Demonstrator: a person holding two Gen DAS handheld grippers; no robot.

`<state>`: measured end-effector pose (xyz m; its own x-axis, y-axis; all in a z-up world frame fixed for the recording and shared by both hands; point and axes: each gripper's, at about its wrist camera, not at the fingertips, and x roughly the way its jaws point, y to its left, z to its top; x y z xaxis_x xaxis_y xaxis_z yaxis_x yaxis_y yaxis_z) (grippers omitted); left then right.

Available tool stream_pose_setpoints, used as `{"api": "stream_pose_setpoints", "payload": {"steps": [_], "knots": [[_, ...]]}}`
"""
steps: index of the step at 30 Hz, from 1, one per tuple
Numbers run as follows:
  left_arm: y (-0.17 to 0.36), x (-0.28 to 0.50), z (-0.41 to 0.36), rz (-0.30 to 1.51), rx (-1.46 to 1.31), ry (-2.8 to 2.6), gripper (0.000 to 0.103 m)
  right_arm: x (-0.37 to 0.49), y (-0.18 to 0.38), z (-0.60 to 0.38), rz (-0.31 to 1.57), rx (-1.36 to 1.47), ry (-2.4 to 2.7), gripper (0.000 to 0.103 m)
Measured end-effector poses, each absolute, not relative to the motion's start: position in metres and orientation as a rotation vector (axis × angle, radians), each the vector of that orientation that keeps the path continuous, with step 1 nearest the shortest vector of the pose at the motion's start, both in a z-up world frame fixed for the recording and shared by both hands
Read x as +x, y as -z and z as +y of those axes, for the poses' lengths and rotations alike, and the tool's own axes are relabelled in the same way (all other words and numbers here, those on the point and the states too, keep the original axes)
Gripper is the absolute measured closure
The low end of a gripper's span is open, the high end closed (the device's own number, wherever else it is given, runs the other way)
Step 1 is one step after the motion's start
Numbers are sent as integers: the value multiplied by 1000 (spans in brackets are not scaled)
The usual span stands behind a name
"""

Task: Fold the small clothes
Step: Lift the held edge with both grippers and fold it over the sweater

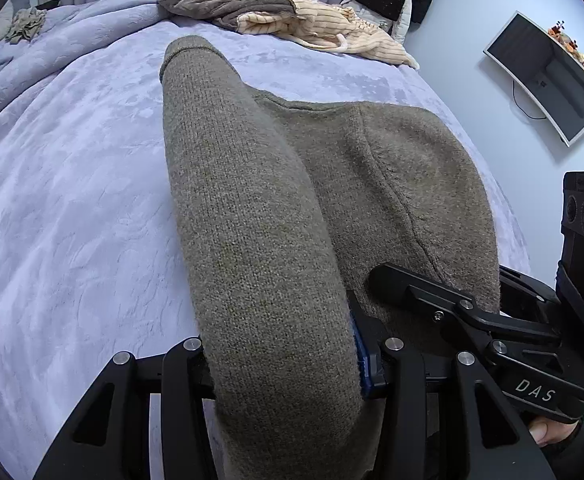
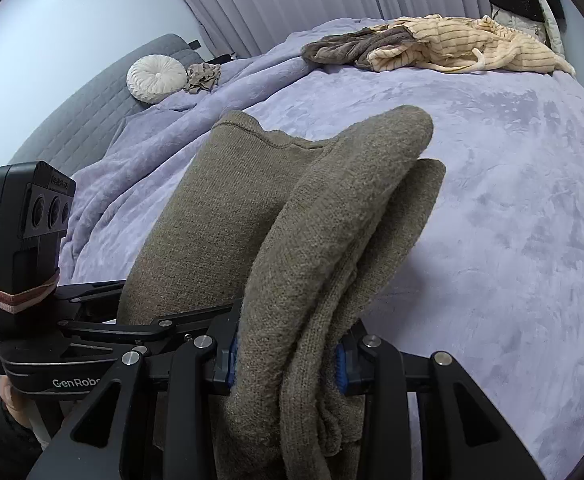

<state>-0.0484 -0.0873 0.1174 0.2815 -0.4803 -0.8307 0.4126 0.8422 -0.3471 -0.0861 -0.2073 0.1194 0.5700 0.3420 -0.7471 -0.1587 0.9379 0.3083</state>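
Observation:
An olive-brown knit garment (image 1: 252, 216) lies on the lilac bedspread (image 1: 72, 200), and its near edge is bunched in both grippers. My left gripper (image 1: 288, 364) is shut on a thick fold of it. My right gripper (image 2: 288, 360) is shut on several layers of the same garment (image 2: 331, 208). The two grippers are side by side: the right one shows at the right of the left wrist view (image 1: 471, 312), the left one at the left of the right wrist view (image 2: 104, 336). The fingertips are mostly hidden by cloth.
A heap of brown and cream striped clothes (image 1: 292, 16) lies at the far side of the bed. A small beige cloth (image 2: 204, 76) and a round white cushion (image 2: 156, 78) lie at the far left by a grey headboard (image 2: 92, 108). A monitor (image 1: 547, 80) hangs on the right wall.

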Motion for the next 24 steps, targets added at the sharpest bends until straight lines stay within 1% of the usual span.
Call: {"api": "stream_pose_setpoints", "payload": {"steps": [24], "knots": [[-98, -69, -76, 1158, -71, 590, 55, -95, -102, -201, 956, 221, -315, 66]]}}
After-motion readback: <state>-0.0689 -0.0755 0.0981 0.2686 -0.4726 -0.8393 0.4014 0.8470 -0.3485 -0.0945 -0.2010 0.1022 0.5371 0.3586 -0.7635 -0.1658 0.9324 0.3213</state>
